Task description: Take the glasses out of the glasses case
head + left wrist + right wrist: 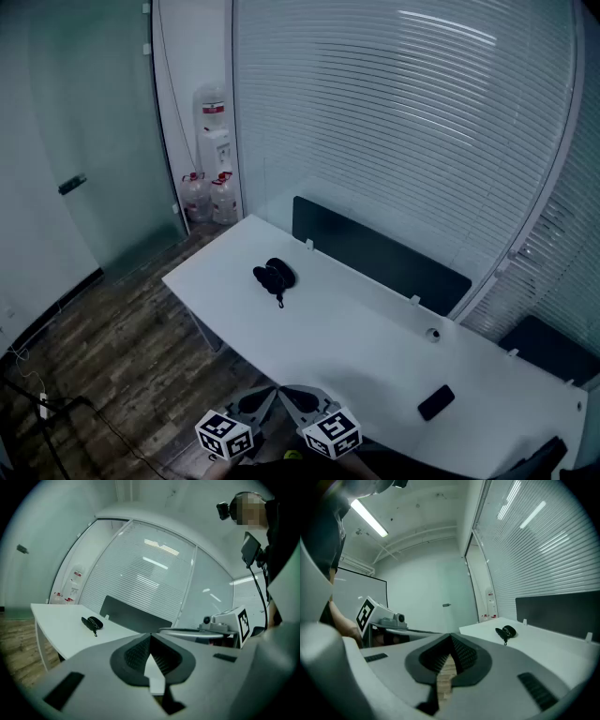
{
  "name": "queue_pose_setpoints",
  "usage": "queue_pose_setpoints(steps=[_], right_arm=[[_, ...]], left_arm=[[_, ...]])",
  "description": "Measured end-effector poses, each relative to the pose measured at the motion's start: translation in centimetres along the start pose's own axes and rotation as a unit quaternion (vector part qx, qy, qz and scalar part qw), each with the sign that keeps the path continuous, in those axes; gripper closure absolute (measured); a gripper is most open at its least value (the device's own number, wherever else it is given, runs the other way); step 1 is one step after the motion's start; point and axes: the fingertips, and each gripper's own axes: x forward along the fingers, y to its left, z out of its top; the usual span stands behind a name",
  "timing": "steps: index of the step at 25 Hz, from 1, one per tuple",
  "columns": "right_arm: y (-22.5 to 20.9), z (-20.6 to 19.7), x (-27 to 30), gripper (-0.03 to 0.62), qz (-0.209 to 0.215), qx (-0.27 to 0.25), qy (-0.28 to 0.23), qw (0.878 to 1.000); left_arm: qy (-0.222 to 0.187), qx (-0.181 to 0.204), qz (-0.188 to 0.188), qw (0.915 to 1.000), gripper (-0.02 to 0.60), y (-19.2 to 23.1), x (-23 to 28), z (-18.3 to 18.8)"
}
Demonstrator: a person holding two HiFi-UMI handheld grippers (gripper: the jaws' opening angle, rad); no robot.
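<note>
Case [274,275]: black, lies on the table [375,347] near its far-left end | Your left gripper [150,638]: jaws closed tip to tip, nothing between, held off the table's near edge | Your right gripper [450,639]: closed the same, empty, just beside it | Phone [436,401]: on the table's near right part.

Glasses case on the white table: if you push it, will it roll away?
The glasses case looks low and rounded, lying flat on the table, so it would probably slide, not roll. Its thin cord trails loose and would likely flop. Stiff or soft shell: too small to tell.
</note>
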Motion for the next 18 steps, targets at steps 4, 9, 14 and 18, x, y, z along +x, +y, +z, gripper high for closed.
queue_pose_setpoints(steps=[4, 9, 14, 18], right_arm=[[0.0, 0.2, 0.3, 0.579, 0.0, 0.006, 0.001, 1.0], [-0.5, 0.3, 0.3, 0.579, 0.006, 0.034, -0.009, 0.999], [-0.8, 0.0, 0.3, 0.579, 0.002, 0.012, 0.006, 1.0], [-1.1, -0.4, 0.0, 0.579, 0.007, 0.008, 0.007, 1.0]], left_arm=[[0.0, -0.003, 0.002, 1.0, 0.581, 0.3, -0.1, 0.2], [0.002, 0.002, 0.0, 1.0, 0.581, 0.3, 0.2, 0.5], [0.009, 0.004, 0.004, 0.9999, 0.581, 0.3, 0.6, 0.1], [0.012, 0.003, 0.001, 0.9999, 0.581, 0.0, 1.0, -0.3]])
